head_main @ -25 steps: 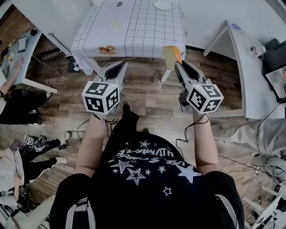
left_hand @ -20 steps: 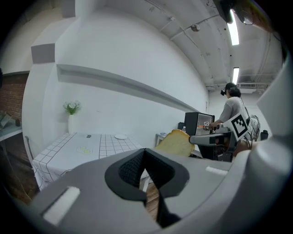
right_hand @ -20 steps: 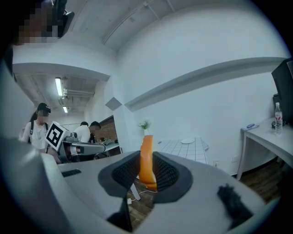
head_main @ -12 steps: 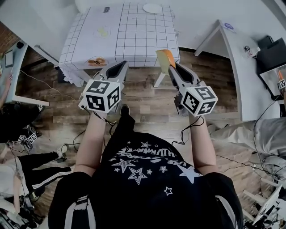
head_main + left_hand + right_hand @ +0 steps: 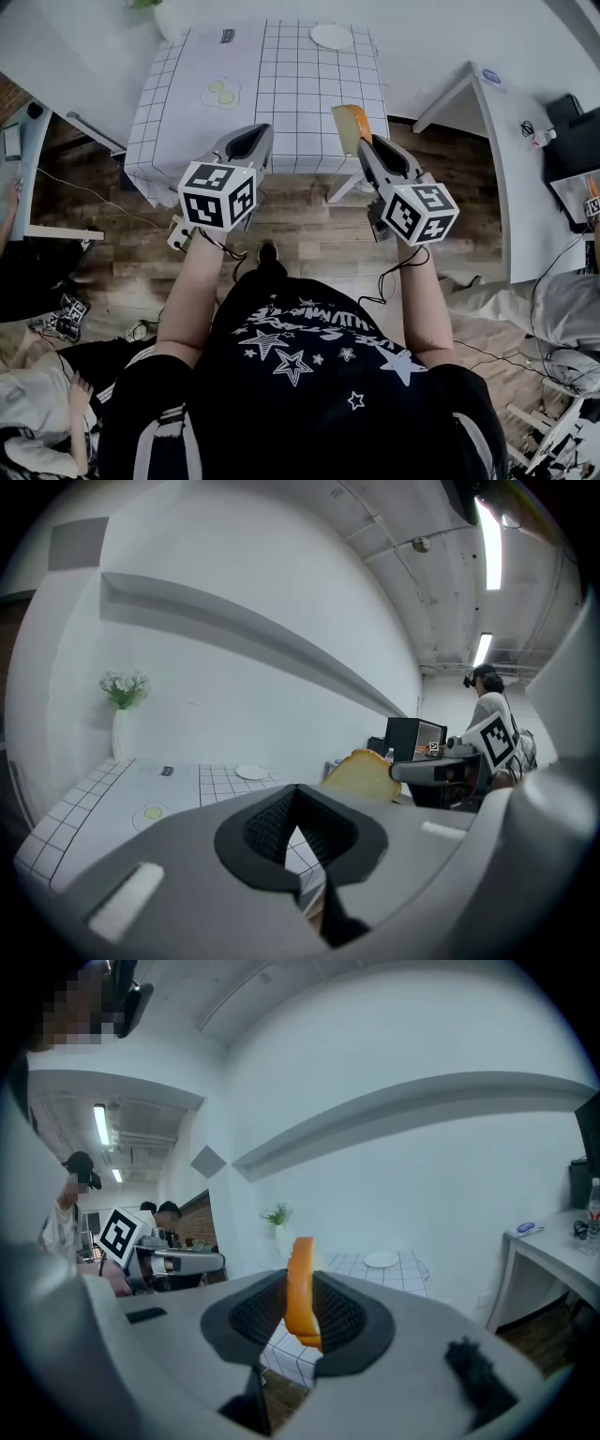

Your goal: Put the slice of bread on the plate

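A slice of bread (image 5: 351, 125) with an orange-brown crust stands on edge between the pads of my right gripper (image 5: 362, 142), which is shut on it. In the right gripper view the bread (image 5: 300, 1293) fills the gap between the jaws of that gripper (image 5: 300, 1309). My left gripper (image 5: 257, 131) is level with it to the left, shut and holding nothing; in its own view the gripper (image 5: 298, 797) shows its pads meeting, with the bread (image 5: 361, 775) off to the right. A small white plate (image 5: 330, 36) lies at the table's far edge and shows as the plate (image 5: 251, 772) and the plate (image 5: 381, 1260) in the gripper views. Both grippers hover at the table's near edge.
The table (image 5: 300, 84) wears a white grid cloth. A pale green-yellow item (image 5: 223, 91) lies on its left half. A vase of flowers (image 5: 122, 733) stands at the far left corner. A white desk (image 5: 511, 159) is to the right. People sit on the floor at left (image 5: 37, 412).
The person has stepped toward the table, which now sits nearer in view. Both grippers moved forward to its near edge, the right still carrying the bread.
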`<state>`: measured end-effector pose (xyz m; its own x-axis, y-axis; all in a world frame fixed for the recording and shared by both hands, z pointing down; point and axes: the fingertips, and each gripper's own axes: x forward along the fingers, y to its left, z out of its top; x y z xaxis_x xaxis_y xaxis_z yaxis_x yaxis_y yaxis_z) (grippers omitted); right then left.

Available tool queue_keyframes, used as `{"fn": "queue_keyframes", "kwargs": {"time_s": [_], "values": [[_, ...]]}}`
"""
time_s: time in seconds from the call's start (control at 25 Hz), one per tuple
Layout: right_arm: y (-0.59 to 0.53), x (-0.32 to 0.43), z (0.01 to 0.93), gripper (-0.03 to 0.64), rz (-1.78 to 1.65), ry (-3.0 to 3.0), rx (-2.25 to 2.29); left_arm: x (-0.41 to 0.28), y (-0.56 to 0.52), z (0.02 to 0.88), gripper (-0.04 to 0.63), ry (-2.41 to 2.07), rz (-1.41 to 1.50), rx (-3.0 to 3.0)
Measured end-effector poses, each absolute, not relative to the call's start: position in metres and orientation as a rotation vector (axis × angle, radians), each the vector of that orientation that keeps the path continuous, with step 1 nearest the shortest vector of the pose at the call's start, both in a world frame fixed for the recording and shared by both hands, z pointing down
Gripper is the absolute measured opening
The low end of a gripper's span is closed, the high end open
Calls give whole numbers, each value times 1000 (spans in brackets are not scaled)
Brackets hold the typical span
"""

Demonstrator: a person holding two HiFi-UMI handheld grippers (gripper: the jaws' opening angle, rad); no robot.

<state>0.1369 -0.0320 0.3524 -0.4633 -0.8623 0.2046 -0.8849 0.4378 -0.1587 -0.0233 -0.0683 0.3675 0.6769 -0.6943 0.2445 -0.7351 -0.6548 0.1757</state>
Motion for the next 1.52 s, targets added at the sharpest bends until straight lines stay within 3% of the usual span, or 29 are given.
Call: {"fn": "queue_keyframes", "kwargs": {"time_s": [0.84, 1.52], "values": [[-183, 67, 367, 89, 429, -2498, 1593, -94, -213, 387, 8, -1051, 217, 2613], [-239, 100, 372, 89, 434, -2448, 1619, -79, -257, 398, 8, -1048, 229, 2576]]}}
